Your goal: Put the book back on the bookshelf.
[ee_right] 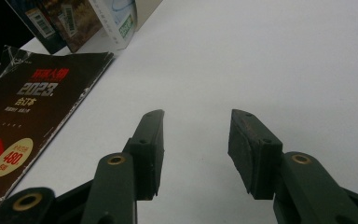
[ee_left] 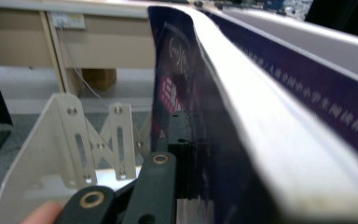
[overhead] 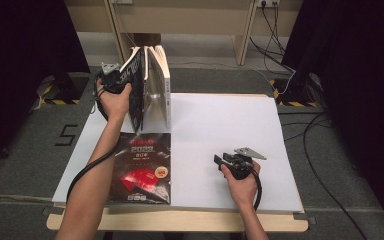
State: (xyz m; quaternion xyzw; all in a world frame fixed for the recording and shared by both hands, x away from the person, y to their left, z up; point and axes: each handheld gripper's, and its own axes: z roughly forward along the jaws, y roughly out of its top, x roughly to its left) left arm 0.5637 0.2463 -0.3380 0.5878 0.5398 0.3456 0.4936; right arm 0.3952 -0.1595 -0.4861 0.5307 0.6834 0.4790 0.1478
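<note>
Left tongs (overhead: pixel 125 80) clamped on upright dark book (overhead: pixel 137 90), standing just behind flat black magazine (overhead: pixel 142 167) on tabletop (overhead: pixel 220 125). Right tongs (overhead: pixel 219 160) spread apart, empty, right of magazine.

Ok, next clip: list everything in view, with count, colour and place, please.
Standing books: about three, dark and pale covers, upright at the sheet's far left.
Flat book: one, black with red print, lying near left.
White sheet: one, covering the tabletop.
Table: one, light wood edge at the near side.
Metal bracket: one, silver, beside the books.
Cables: several, black, on the floor at right.
Left gripper: black, jaws shut on the leftmost standing book.
Right gripper: black, jaws open, over bare sheet.
</note>
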